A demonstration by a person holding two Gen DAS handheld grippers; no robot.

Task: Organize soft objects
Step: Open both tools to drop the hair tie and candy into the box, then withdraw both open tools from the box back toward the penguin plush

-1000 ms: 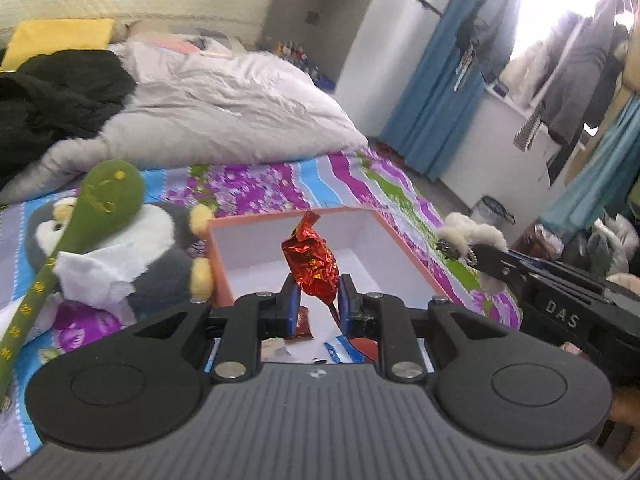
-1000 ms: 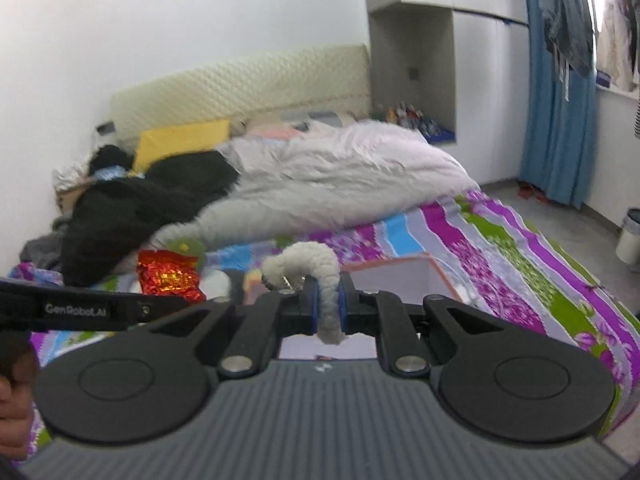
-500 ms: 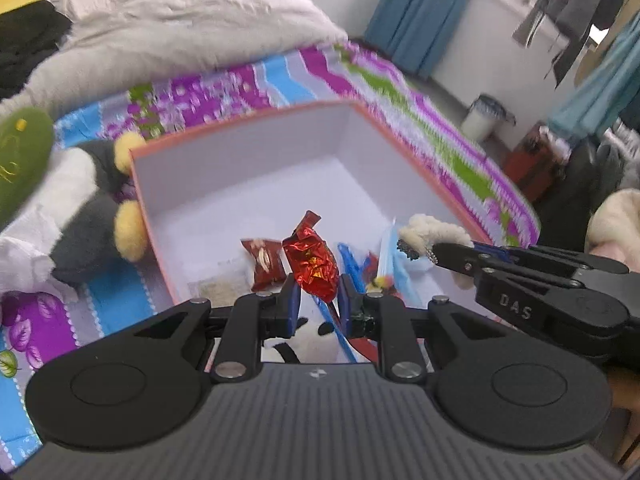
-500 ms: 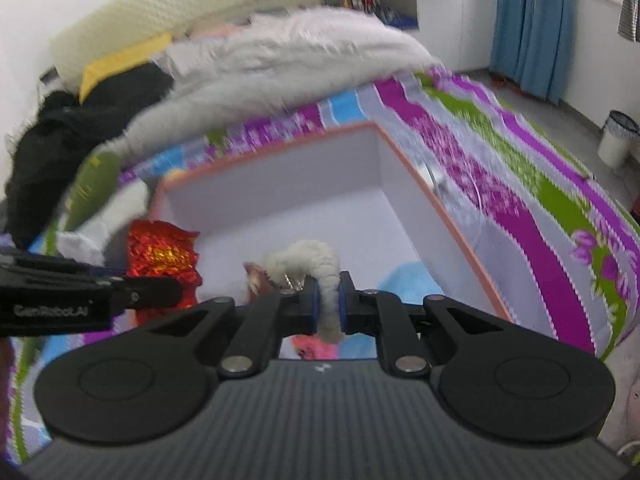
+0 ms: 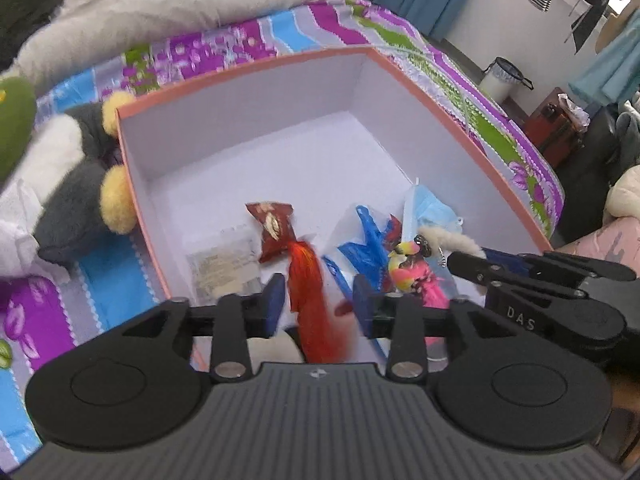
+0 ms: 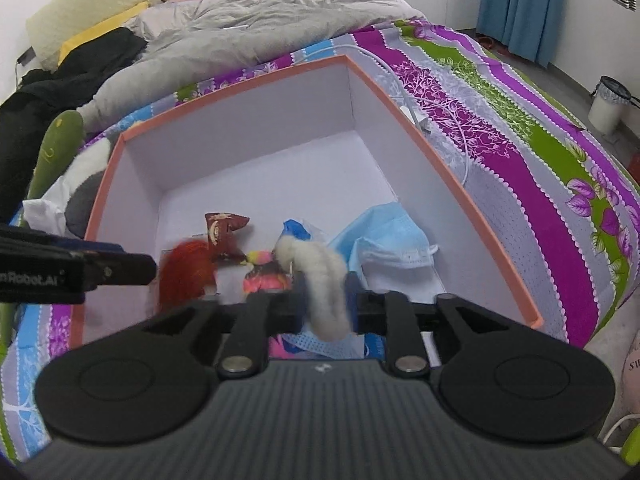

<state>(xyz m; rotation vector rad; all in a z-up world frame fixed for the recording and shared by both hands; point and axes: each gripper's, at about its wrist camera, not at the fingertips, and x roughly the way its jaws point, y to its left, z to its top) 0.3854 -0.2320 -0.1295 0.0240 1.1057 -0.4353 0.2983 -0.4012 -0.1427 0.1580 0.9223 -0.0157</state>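
Since a second ago I've dropped both grippers over the orange box (image 5: 452,120). Left gripper (image 5: 318,304) jaws opening, red candy wrapper (image 5: 310,304) blurred between them, falling. Right gripper (image 6: 324,306) opening too, white fuzzy strip (image 6: 320,276) upright between its fingers, bottom centre.

A lived-in home bedroom: a bed (image 6: 500,128) with a striped floral sheet, a rumpled grey duvet (image 6: 256,20) at the far end, blue curtains (image 6: 520,4) on the right.

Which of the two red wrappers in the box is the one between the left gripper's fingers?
The bright red foil wrapper, blurred, between the opening left gripper fingers. The dark red wrapper with a pale print lies farther in on the box floor.
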